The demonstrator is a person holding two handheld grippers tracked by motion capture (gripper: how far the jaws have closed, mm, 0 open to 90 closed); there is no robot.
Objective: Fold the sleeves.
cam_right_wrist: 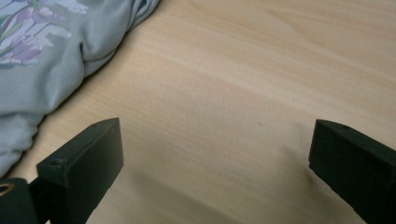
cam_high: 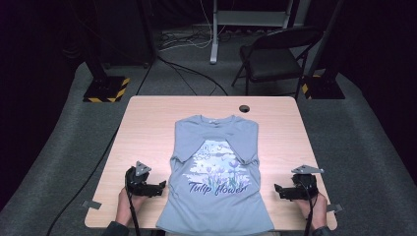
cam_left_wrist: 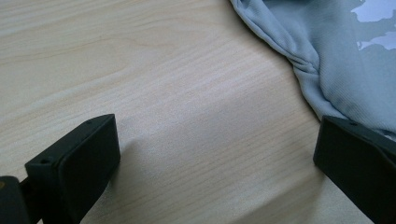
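Over on the left, the left gripper (cam_high: pixel 156 187), a black two-jaw tool with a grey three-cornered plate on top, sits low over the pale wooden table (cam_high: pixel 147 128), held in the person's left hand (cam_high: pixel 127 200), its jaws spread wide with nothing between them. It points in toward the shirt, just beside the hem side, and in its own view one jaw is right at the edge of the cloth. In the middle lies the light blue-grey T-shirt (cam_high: pixel 216 167), spread flat, face up, collar toward the far edge, bottom hem hanging at the near edge, both sleeves tucked in over the chest, a purple tulip print with "Tulip flower" lettering showing. On to the right: the right gripper (cam_high: pixel 278 189), same black build, is held in the right hand (cam_high: pixel 318 206), jaws gaping wide too, over bare wood, near the shirt's side but apart from it.
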